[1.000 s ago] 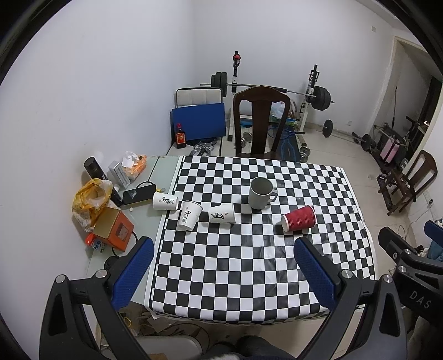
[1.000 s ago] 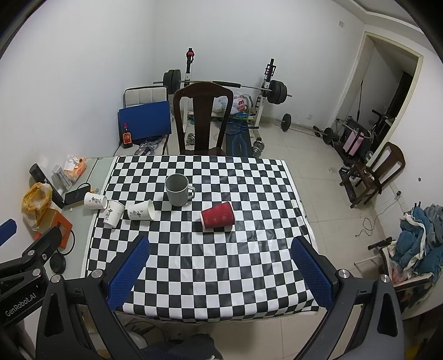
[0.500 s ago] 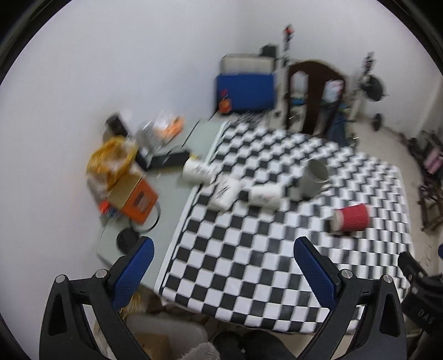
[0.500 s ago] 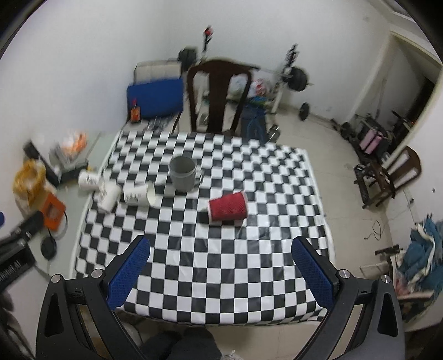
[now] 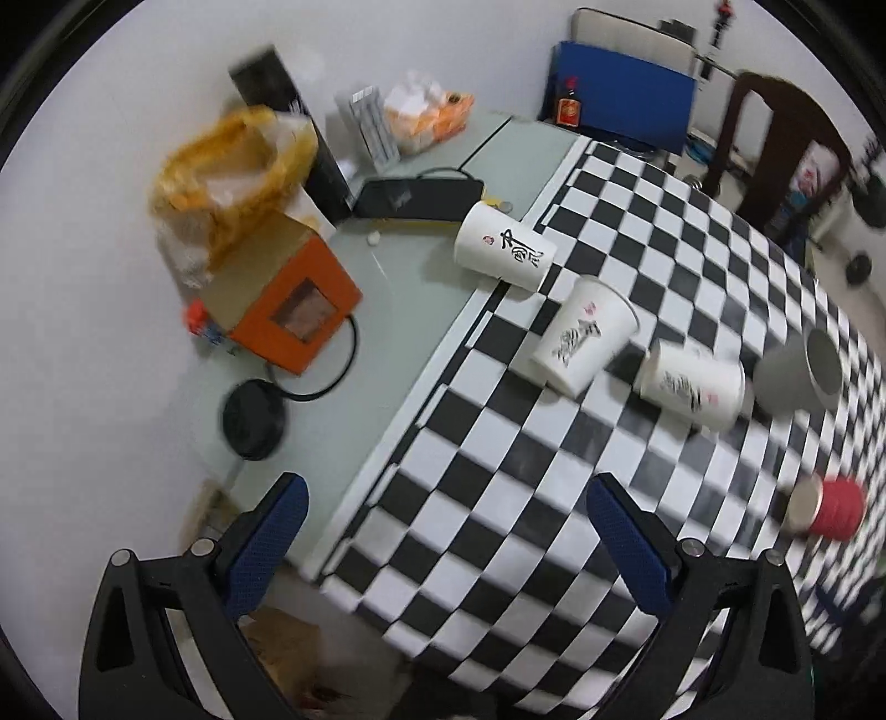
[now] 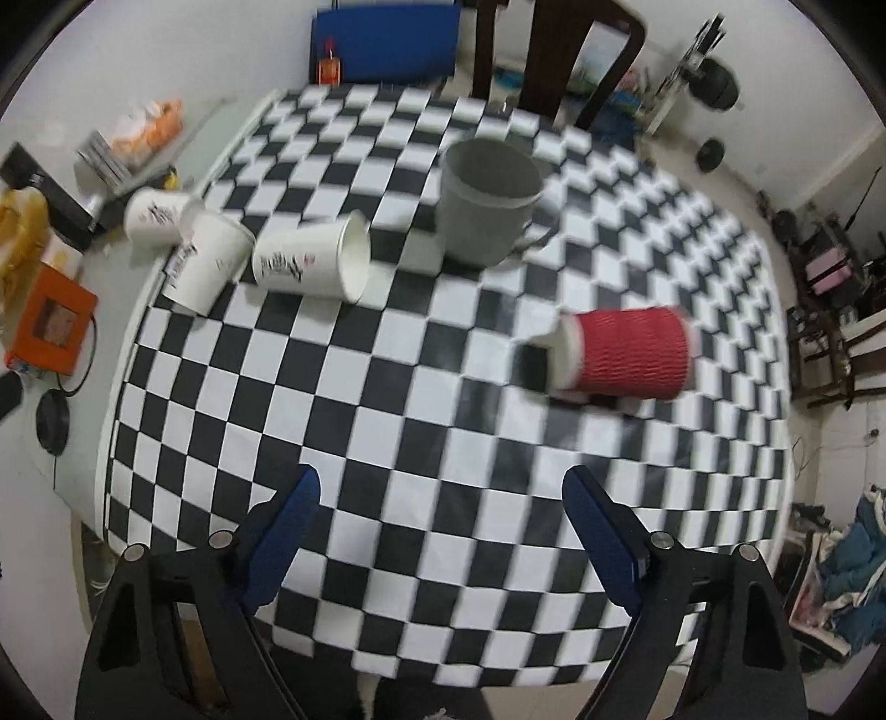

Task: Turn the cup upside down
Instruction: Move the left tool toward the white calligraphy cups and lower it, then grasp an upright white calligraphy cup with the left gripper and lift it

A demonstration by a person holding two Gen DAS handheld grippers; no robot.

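Note:
Three white paper cups with black writing lie on the checkered tablecloth (image 5: 498,498): one (image 5: 504,253) at its left edge, one (image 5: 584,338) in the middle, one (image 5: 692,385) beside the upright grey mug (image 5: 797,376). A red ribbed cup (image 5: 830,509) lies on its side at the right. In the right wrist view the red cup (image 6: 626,354) lies ahead, the grey mug (image 6: 487,205) and a white cup (image 6: 310,263) beyond. My left gripper (image 5: 443,537) and my right gripper (image 6: 443,526) are open, empty, above the near table edge.
Left of the cloth on bare grey table (image 5: 398,310) are an orange box (image 5: 288,310), a yellow bag (image 5: 232,171), a black round disc with cable (image 5: 255,421) and a black adapter (image 5: 415,196). A wooden chair (image 6: 554,50) stands behind the table.
Both grippers have moved forward and down toward the table. The left view has swung to the left side with the white cups; the right view has closed in on the red cup and mug.

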